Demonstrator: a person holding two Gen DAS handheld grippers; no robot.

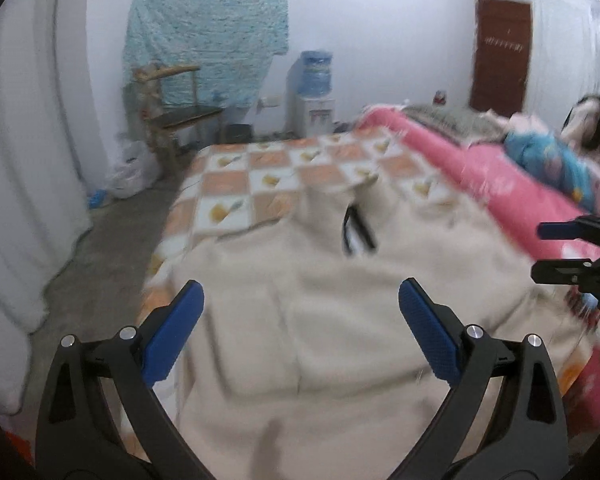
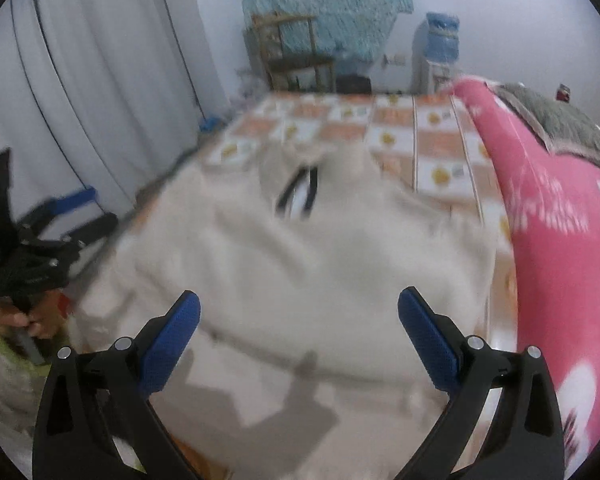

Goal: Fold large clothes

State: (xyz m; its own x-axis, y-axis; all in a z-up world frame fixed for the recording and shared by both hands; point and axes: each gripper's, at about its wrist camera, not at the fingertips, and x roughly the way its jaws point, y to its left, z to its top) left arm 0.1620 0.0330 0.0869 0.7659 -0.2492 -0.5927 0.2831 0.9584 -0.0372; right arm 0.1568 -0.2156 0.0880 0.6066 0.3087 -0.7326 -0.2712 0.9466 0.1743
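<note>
My left gripper (image 1: 300, 320) and right gripper (image 2: 298, 326) both hover with jaws wide apart, holding nothing, over the cream garment (image 1: 340, 300). It lies spread on the checked bed (image 1: 236, 184), neck at 12 o'clock, near hem toward me, laid flat, I judge, so each side can be pinched. A pink quilt (image 2: 552, 216) sits at 3 o'clock, clear of it.

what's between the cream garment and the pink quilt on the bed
A strip of checked bedsheet, orange and white squares, lies bare between the cream garment and the pink quilt. The right wrist view shows it best.
</note>
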